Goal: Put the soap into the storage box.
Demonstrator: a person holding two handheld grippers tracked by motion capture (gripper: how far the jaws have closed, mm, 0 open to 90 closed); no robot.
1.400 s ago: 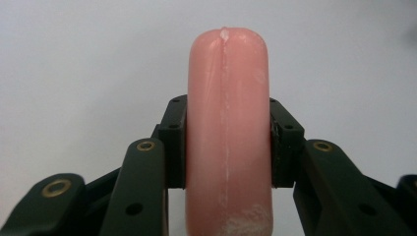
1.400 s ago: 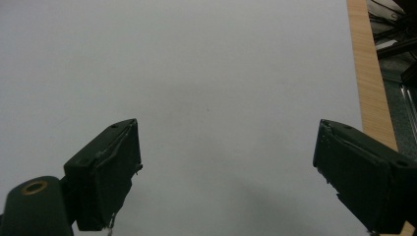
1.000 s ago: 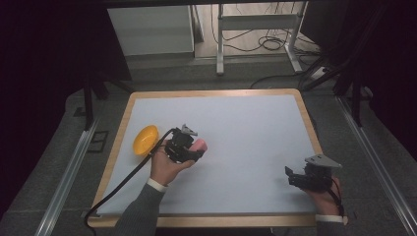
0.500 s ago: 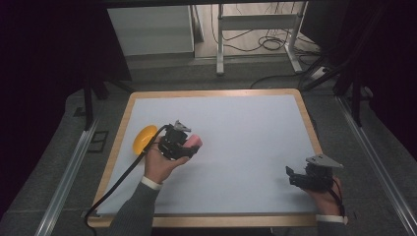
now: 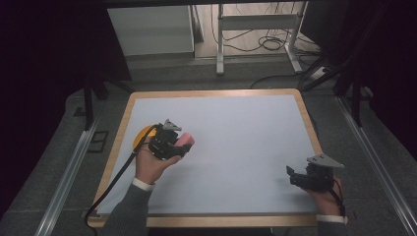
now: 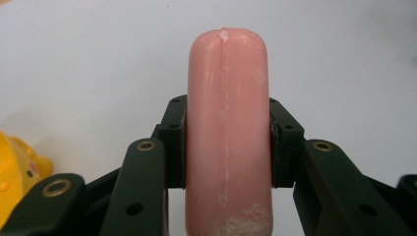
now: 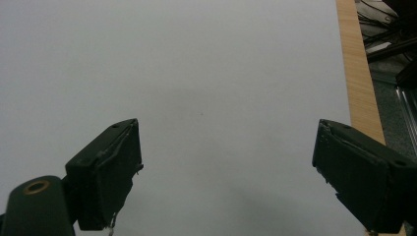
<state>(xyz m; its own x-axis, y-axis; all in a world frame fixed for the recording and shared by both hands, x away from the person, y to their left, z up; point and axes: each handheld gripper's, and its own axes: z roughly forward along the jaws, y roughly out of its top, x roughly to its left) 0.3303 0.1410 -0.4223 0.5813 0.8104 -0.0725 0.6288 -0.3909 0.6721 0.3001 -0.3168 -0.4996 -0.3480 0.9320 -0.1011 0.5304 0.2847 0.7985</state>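
Note:
A pink sausage-shaped toy sits upright between the black jaws of my left gripper, and both pads press on its sides. In the high view the left gripper holds that pink toy over the left part of the white mat, right beside a yellow toy. A corner of the yellow toy peeks in at the lower left of the left gripper view. My right gripper stands open with only bare mat between its jaws; it rests near the front right of the table.
The white mat covers a wood-edged table. A black cable trails from the left gripper over the front left edge. Metal rails run along both sides, and a white desk frame with cables stands behind.
My left gripper has carried the pink toy a little left and away from me, closer to the yellow toy, partly covering it. The right gripper has stayed put.

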